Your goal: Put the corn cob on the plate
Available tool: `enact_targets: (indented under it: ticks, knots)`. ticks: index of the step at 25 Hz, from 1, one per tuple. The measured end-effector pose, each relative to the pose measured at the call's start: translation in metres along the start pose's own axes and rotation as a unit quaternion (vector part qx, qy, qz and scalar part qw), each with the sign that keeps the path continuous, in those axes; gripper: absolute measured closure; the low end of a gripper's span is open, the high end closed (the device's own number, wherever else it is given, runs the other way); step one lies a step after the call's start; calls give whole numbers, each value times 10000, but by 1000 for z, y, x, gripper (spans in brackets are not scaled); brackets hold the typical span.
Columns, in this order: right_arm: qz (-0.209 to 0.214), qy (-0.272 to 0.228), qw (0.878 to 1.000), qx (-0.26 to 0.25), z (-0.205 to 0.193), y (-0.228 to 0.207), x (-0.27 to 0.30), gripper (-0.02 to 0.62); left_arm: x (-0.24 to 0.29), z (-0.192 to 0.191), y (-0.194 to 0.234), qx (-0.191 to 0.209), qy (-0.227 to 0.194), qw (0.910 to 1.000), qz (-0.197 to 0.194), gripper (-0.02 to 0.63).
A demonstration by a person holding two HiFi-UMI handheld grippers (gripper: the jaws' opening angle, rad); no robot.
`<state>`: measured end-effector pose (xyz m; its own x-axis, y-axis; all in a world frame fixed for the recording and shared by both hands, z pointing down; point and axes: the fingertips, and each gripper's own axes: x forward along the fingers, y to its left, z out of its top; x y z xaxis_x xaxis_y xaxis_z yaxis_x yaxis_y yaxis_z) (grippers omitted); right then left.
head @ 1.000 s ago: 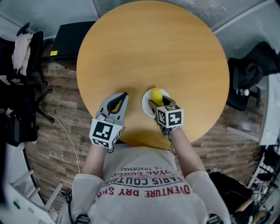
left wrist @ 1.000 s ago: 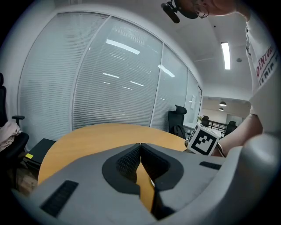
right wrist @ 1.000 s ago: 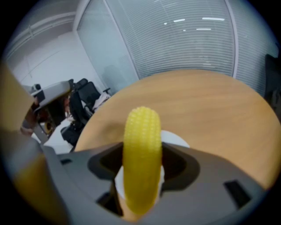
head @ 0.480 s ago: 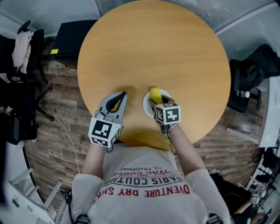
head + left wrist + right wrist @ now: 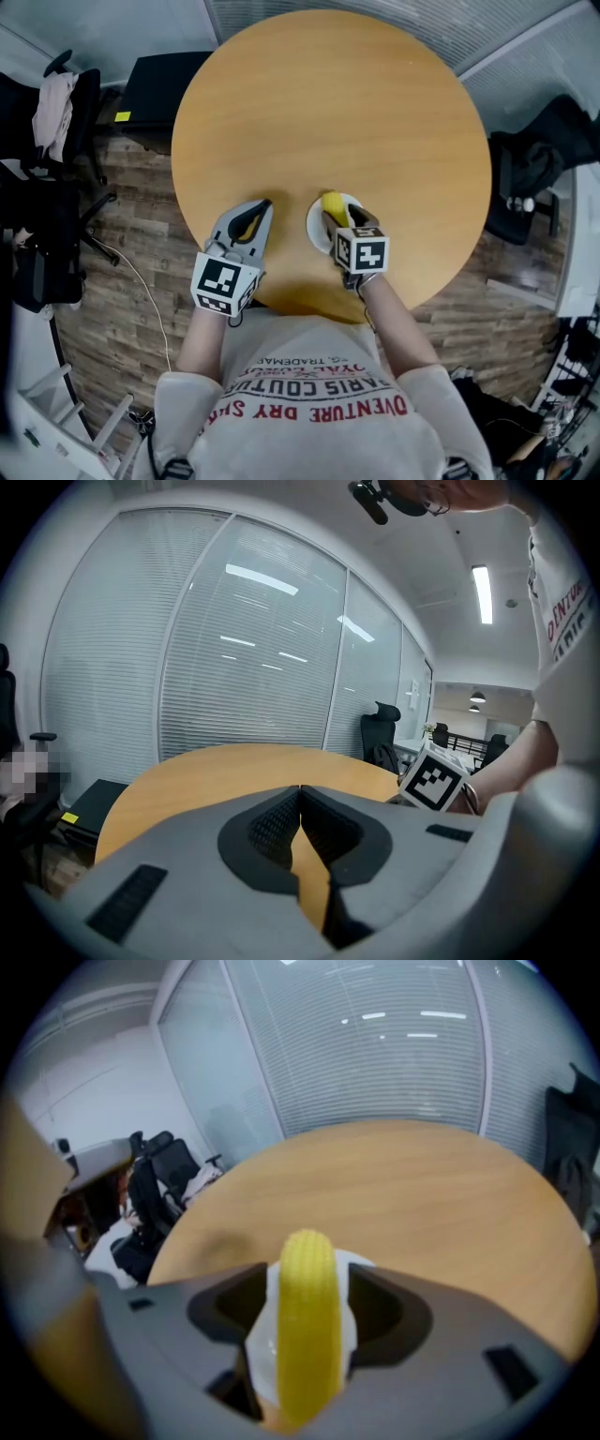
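A yellow corn cob (image 5: pixel 307 1321) lies on a small white plate (image 5: pixel 354 1269) near the table's front edge; the head view shows the corn cob (image 5: pixel 333 202) and the plate (image 5: pixel 315 227) too. My right gripper (image 5: pixel 307 1274) straddles the cob, its jaws slightly apart, with a thin strip of white plate showing on each side. In the head view the right gripper (image 5: pixel 342 217) reaches over the plate from the near side. My left gripper (image 5: pixel 263 203) rests to the left of the plate, shut and empty, and the left gripper (image 5: pixel 299 787) shows its tips touching.
The round wooden table (image 5: pixel 328 112) carries nothing else that I can see. Office chairs (image 5: pixel 56 103) stand on the floor to the left, and dark bags or a chair (image 5: pixel 539 159) to the right. Window blinds (image 5: pixel 234 658) are beyond the table.
The right gripper has shifted very slightly over the plate. The corn cob stays on the plate and the left gripper has not moved.
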<state>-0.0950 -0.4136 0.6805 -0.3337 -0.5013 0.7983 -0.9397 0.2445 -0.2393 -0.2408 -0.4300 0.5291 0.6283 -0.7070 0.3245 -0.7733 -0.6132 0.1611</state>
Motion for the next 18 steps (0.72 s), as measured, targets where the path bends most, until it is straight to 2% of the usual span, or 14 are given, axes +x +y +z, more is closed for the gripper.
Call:
enact_targets:
  ticks: [5, 6, 7, 8, 11, 14, 18]
  knots:
    - [-65, -586, 9979, -271, 26, 11, -38, 331, -8, 6, -4, 89, -61, 9999, -30, 571]
    - [-114, -700, 9970, -300, 31, 12, -45, 376, -9, 8, -6, 109, -77, 9999, -37, 571]
    - [-184, -823, 9960, -308, 36, 12, -52, 459, -10, 10, -8, 138, -95, 9998, -45, 571]
    - [-252, -950, 9947, -298, 41, 12, -59, 498, -12, 13, -10, 179, -117, 9998, -54, 571]
    - [-430, -1336, 9898, -239, 58, 13, -82, 543, -19, 27, -14, 324, -243, 9992, -75, 571]
    - [-486, -1831, 9813, -343, 76, 18, -109, 554, -25, 43, -17, 424, -411, 9982, -92, 571]
    - [-160, -2490, 9670, -524, 99, 34, -139, 557, -28, 65, -19, 548, -652, 9963, -115, 571]
